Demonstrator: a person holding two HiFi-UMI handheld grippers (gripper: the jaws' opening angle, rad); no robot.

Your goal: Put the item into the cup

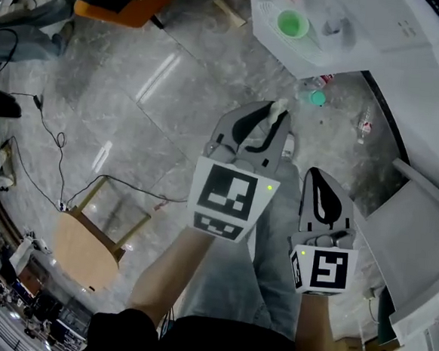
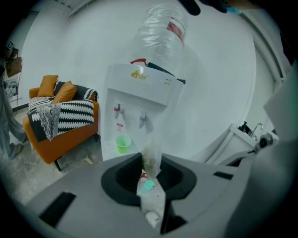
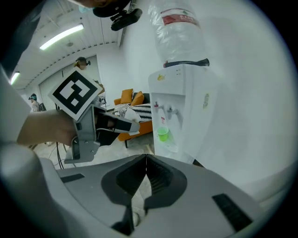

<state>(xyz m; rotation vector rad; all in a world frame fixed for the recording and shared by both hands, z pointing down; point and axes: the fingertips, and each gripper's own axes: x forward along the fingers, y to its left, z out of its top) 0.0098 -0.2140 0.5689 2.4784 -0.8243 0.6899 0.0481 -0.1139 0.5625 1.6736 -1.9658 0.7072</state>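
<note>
A green cup (image 1: 292,24) stands on the drip tray of a white water dispenser (image 2: 139,100); it also shows as the cup (image 2: 123,143) and the cup (image 3: 162,134) in the gripper views. My left gripper (image 1: 273,116) is shut on a small pale sachet (image 2: 152,155) with brownish filling, like a tea bag. It is held in the air, well short of the cup. In the right gripper view the left gripper (image 3: 122,123) shows with the sachet (image 3: 132,115) at its tip. My right gripper (image 1: 318,177) hangs lower and to the right, jaws shut with nothing between them (image 3: 145,160).
A big clear water bottle (image 2: 160,32) tops the dispenser. An orange sofa (image 2: 60,116) with a striped throw stands to its left. A teal cap (image 1: 317,98) and small bottles lie on the grey floor. A wooden stool (image 1: 85,247) and cables are at lower left, a white cabinet (image 1: 418,247) at right.
</note>
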